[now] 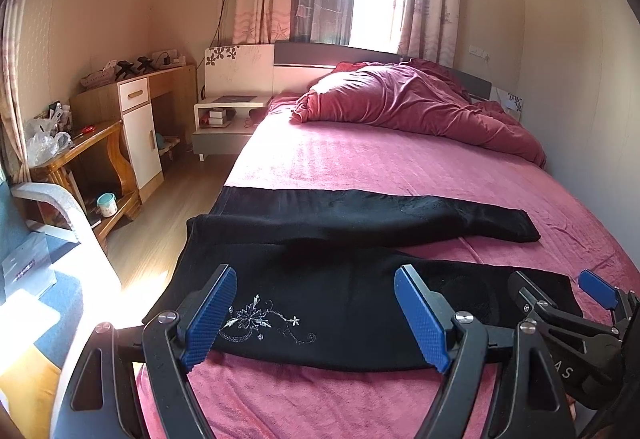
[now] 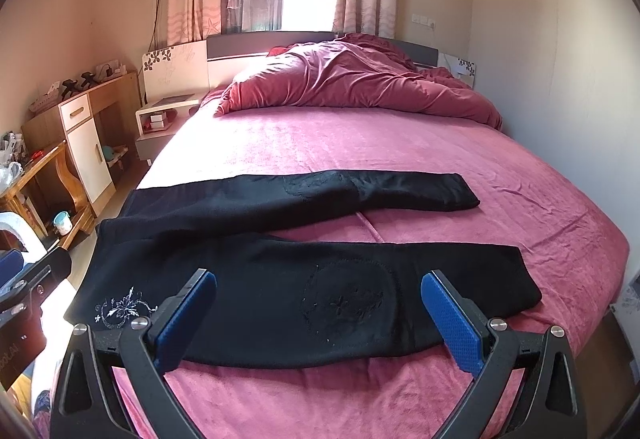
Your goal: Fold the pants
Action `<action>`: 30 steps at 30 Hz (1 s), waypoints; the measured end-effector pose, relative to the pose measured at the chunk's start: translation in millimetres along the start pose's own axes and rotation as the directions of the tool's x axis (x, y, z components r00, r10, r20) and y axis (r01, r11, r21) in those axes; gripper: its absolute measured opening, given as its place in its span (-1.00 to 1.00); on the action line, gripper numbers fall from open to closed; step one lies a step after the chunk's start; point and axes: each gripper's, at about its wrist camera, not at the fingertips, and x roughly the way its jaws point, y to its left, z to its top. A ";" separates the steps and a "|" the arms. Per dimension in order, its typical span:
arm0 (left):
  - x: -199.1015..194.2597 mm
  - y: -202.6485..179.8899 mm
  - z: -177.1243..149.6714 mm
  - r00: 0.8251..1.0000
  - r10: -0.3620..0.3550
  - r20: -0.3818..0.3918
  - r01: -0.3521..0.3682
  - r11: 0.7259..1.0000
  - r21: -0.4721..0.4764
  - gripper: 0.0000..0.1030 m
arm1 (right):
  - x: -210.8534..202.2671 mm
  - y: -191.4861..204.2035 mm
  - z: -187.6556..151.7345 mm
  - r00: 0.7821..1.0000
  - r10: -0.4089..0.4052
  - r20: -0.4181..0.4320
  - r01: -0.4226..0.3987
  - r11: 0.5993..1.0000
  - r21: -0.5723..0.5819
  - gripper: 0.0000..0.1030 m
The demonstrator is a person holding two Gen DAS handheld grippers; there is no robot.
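Note:
Black pants (image 1: 340,303) lie flat across the near end of the pink bed (image 1: 380,167), waist to the left, both legs spread apart and pointing right. White flower embroidery (image 1: 264,323) marks the near hip. My left gripper (image 1: 316,303) is open and empty, hovering above the near edge of the pants by the waist. My right gripper (image 2: 320,315) is open and empty above the near leg (image 2: 360,299), around its knee patch. The right gripper also shows at the right of the left wrist view (image 1: 560,291). The far leg (image 2: 360,191) lies further back.
A crumpled red duvet (image 1: 412,103) lies at the head of the bed. Left of the bed are a bedside table (image 1: 228,119), a wooden desk (image 1: 140,107), a wooden side table (image 1: 84,159) and a chair (image 1: 52,235). A wall (image 2: 560,79) runs along the right.

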 end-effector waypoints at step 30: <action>23.4 3.6 -7.5 0.998 0.020 -0.065 -0.019 1.000 0.011 0.61 | 26.5 1.2 -11.9 0.997 0.019 -0.078 -0.018 1.000 0.015 0.99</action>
